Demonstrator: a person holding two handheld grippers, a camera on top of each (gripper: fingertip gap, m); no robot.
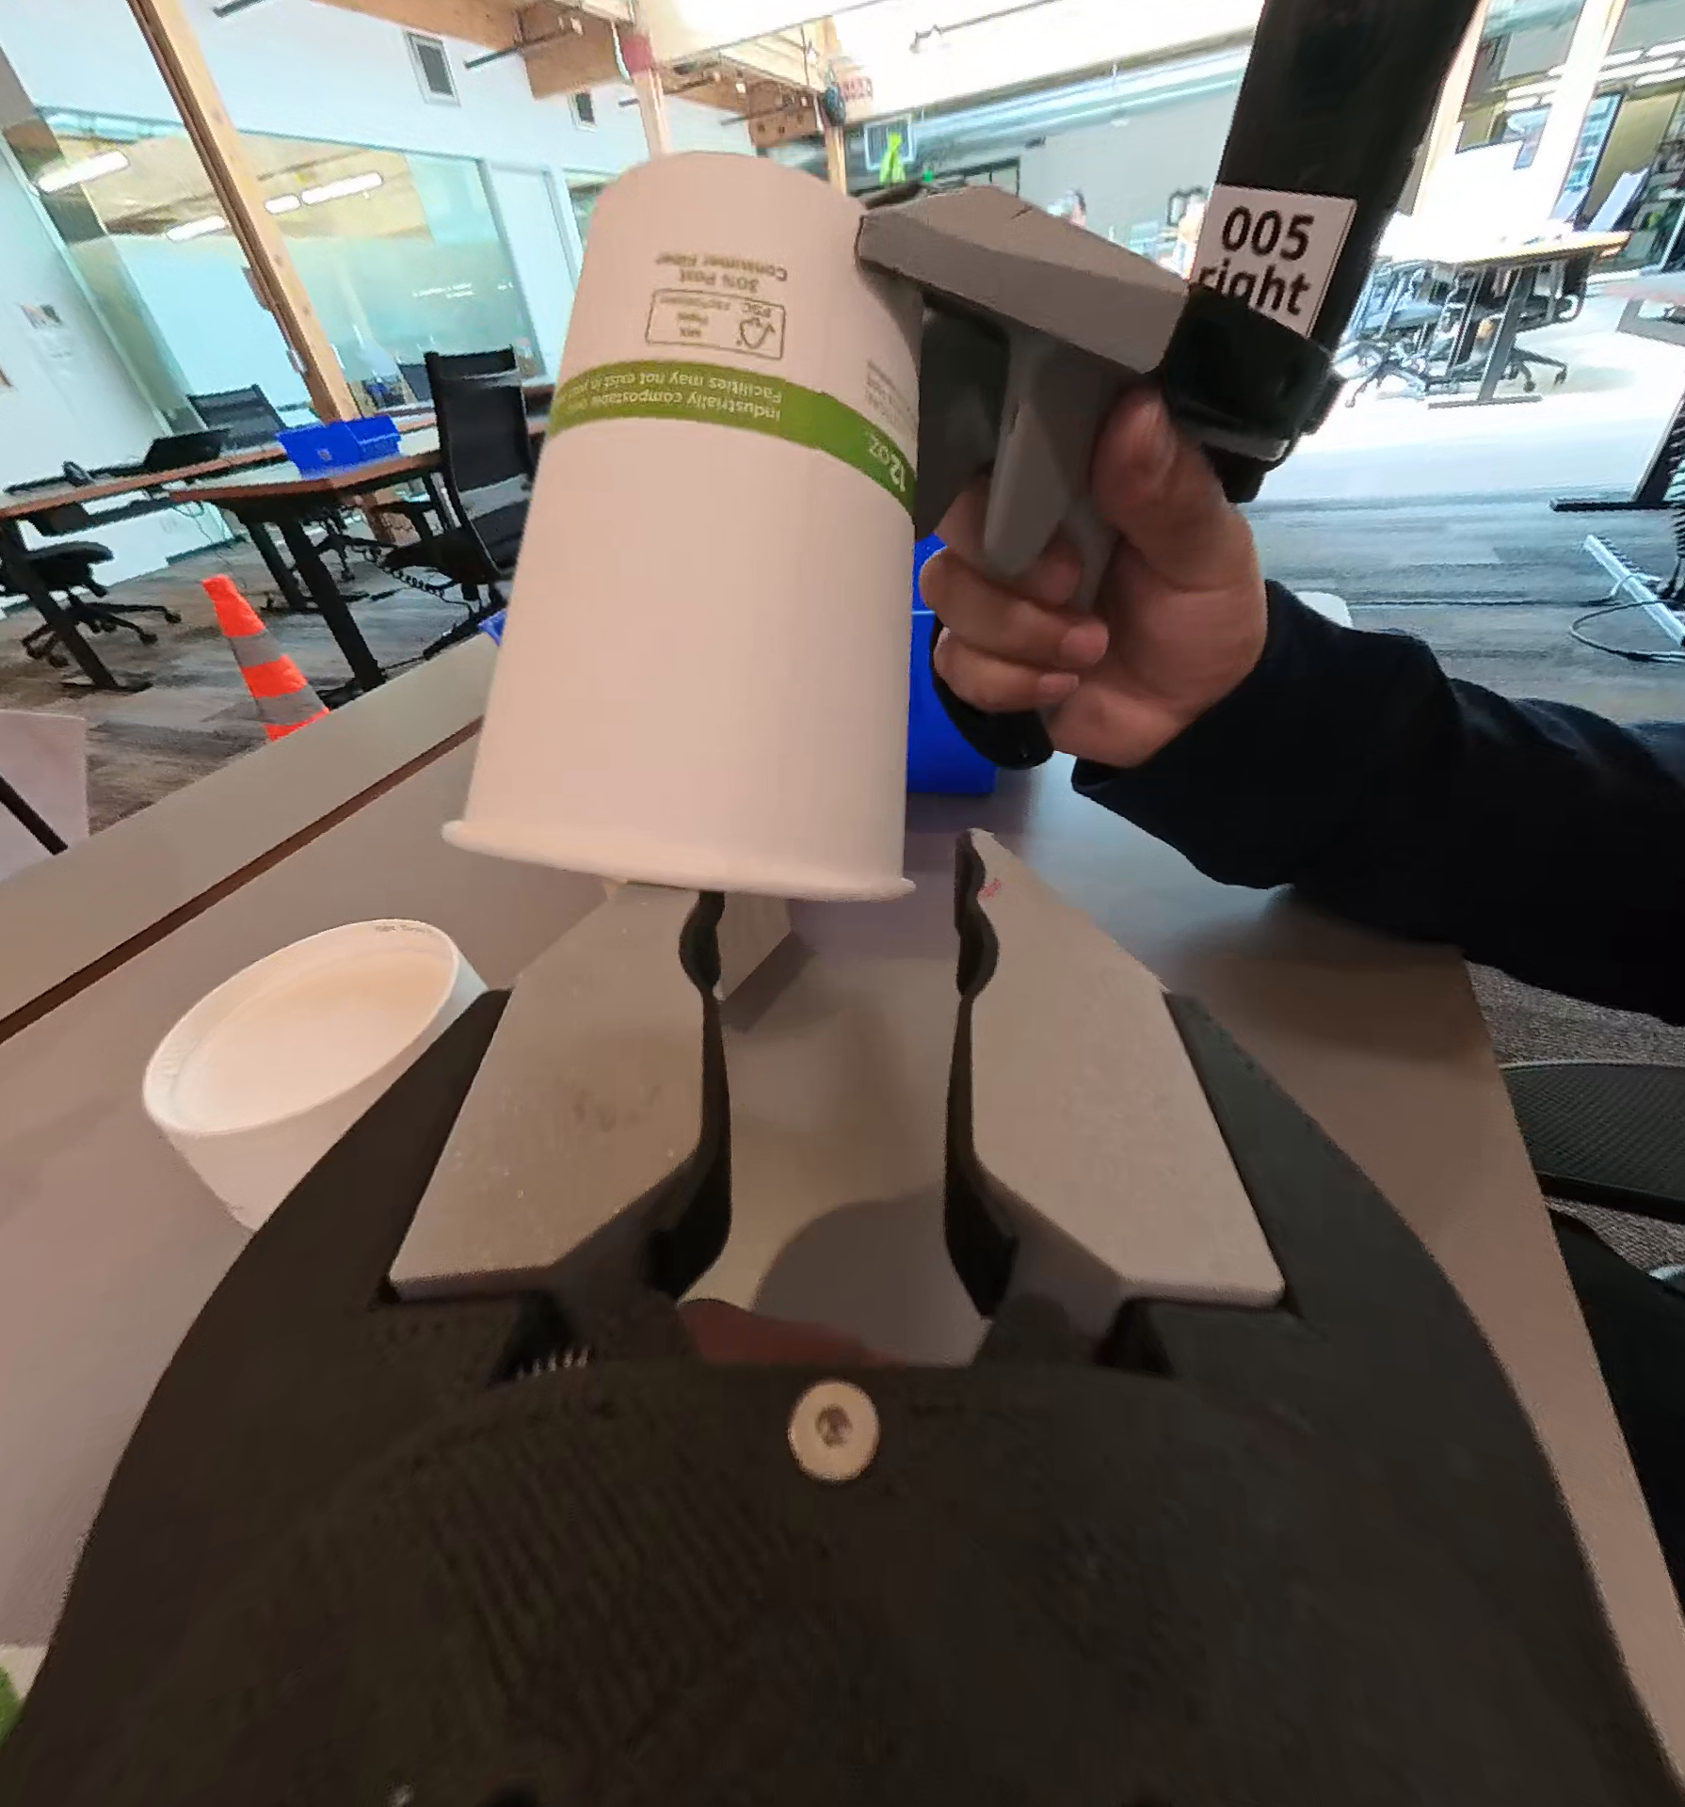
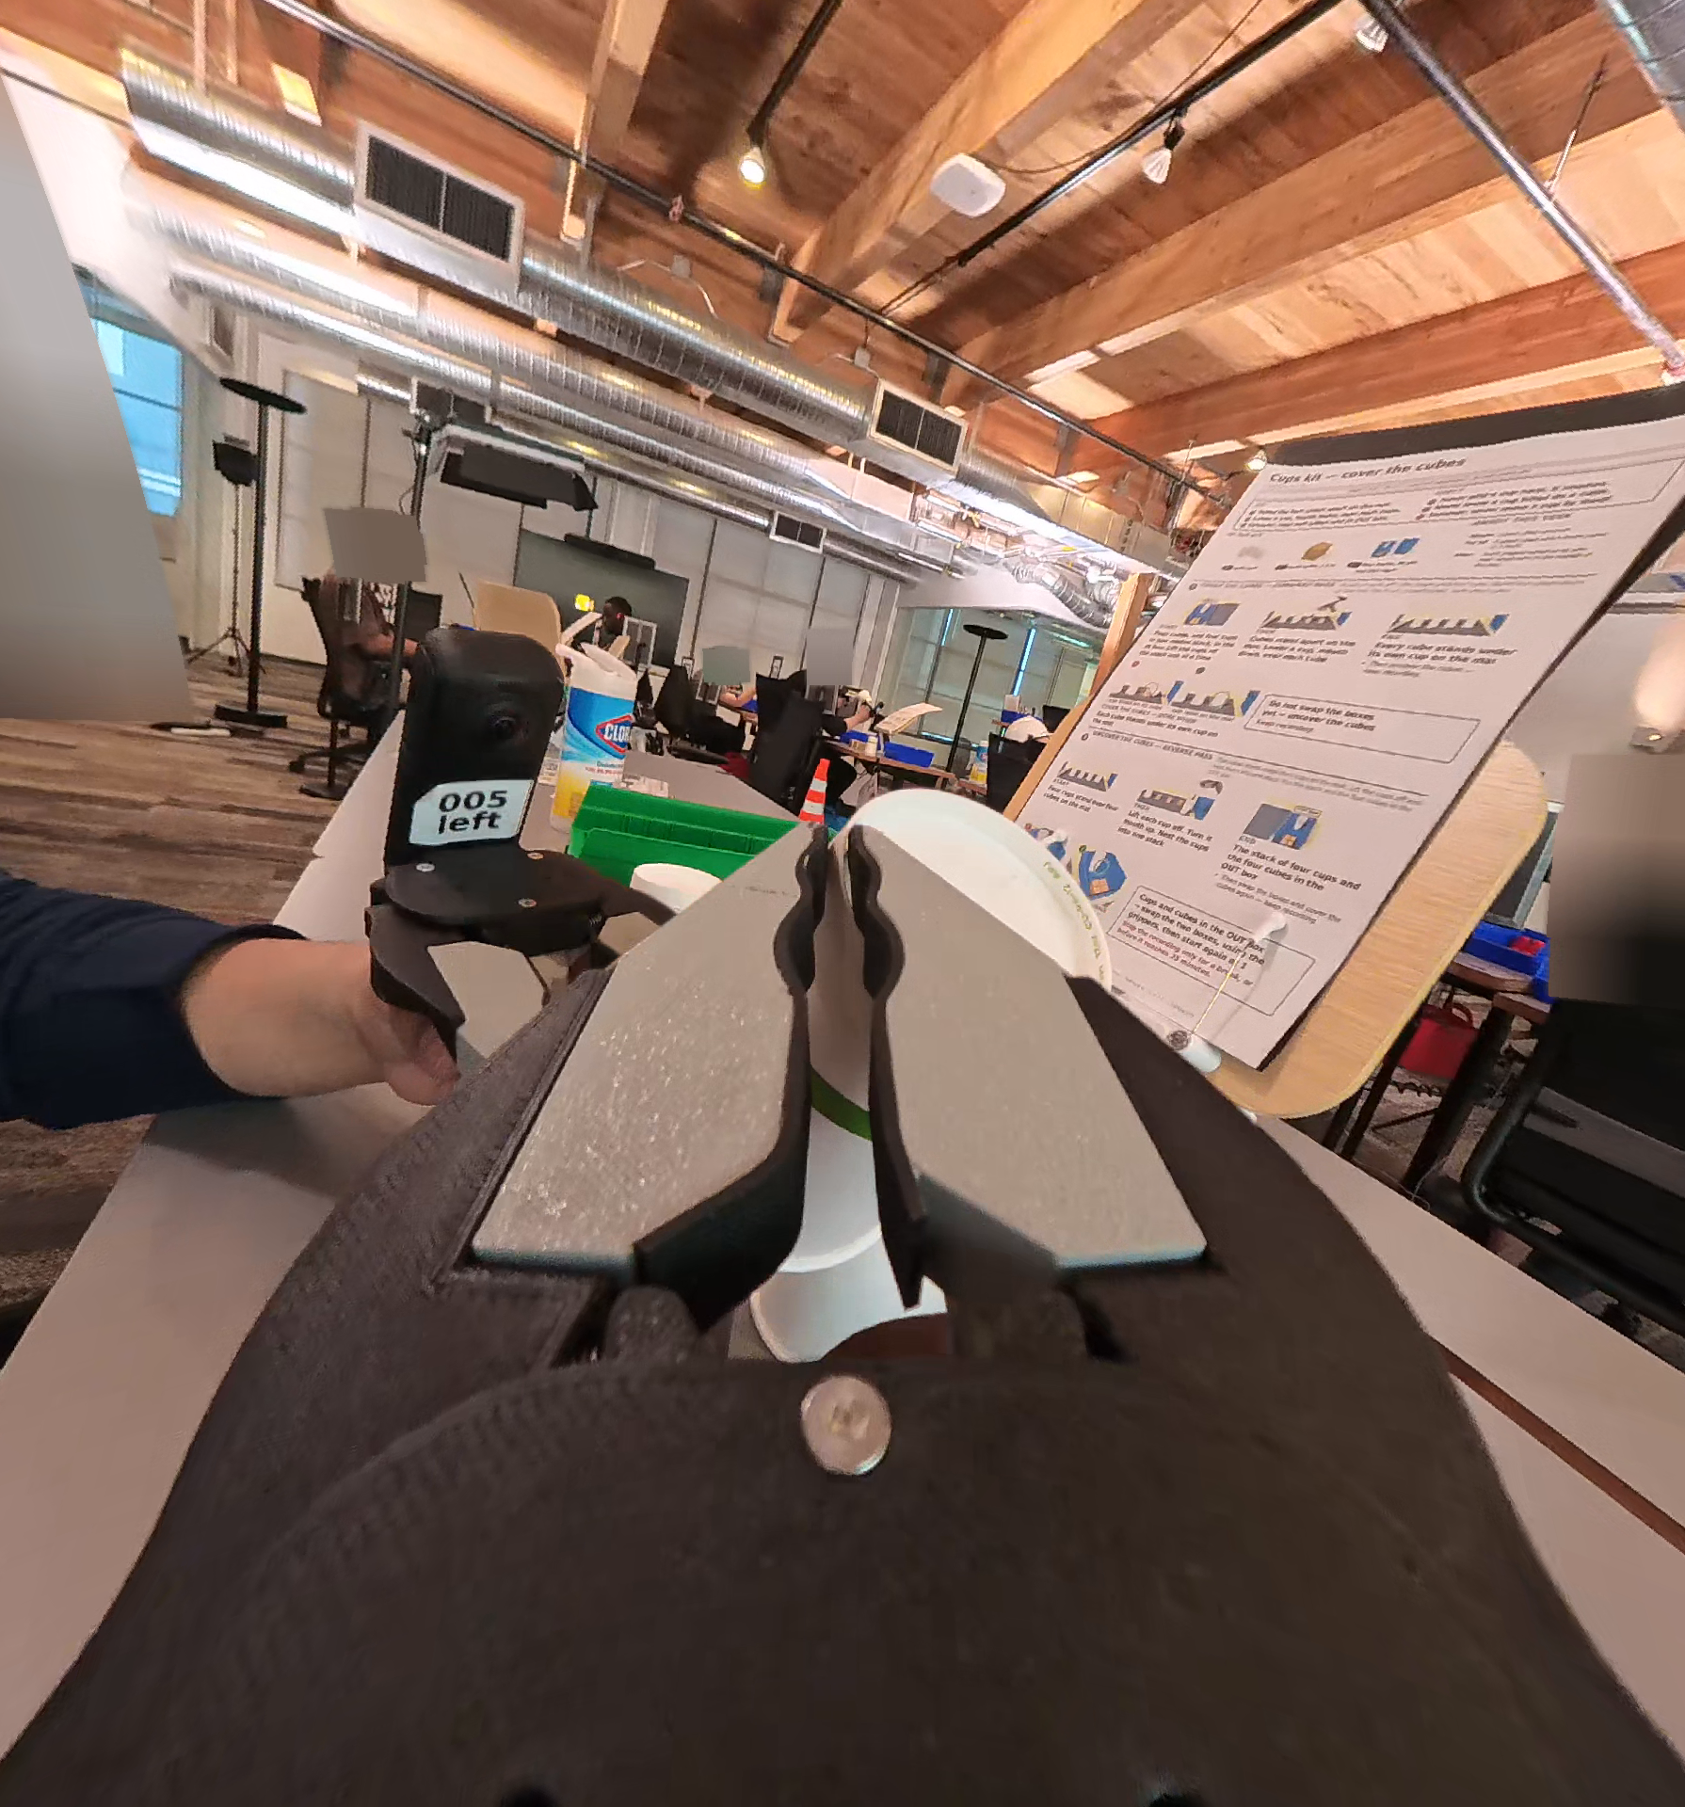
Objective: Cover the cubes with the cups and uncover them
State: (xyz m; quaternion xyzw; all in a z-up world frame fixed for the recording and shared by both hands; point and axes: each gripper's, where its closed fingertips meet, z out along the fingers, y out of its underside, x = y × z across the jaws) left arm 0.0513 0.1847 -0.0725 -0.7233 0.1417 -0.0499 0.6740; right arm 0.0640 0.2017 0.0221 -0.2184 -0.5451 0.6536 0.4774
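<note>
A: Left gripper (image 1: 839, 909) status?
B: Fingers spread, nothing between the pads, only bare grey table (image 1: 232, 1320) under them. One fingertip's end is hidden behind the rim of the lifted cup.

A: And just past it?
B: Second white cup (image 1: 301, 1056) standing upside down on the table, left of the left gripper's fingers. Base up, not touched by either gripper.

A: Right gripper (image 2: 837, 860)?
B: Pinching the white paper cup (image 1: 711, 548) with the green band. Pads pressed nearly together on the cup wall up by its base. Cup is mouth-down, tilted, off the table, rim hanging just above the left gripper's tips.

A: Cube?
B: Pale block (image 1: 755, 944) on the table directly under the lifted cup's rim, partly behind the left finger. Uncovered. Can't tell more than that.

A: Further back?
B: Blue bin (image 1: 946, 724) behind the cup, next to the person's right hand (image 1: 1112, 606). Green bin (image 2: 672, 831) behind the left gripper. Instruction sheet on a wooden stand (image 2: 1386, 763) to the right. Orange cone (image 1: 257, 655) on the floor beyond the table edge.
</note>
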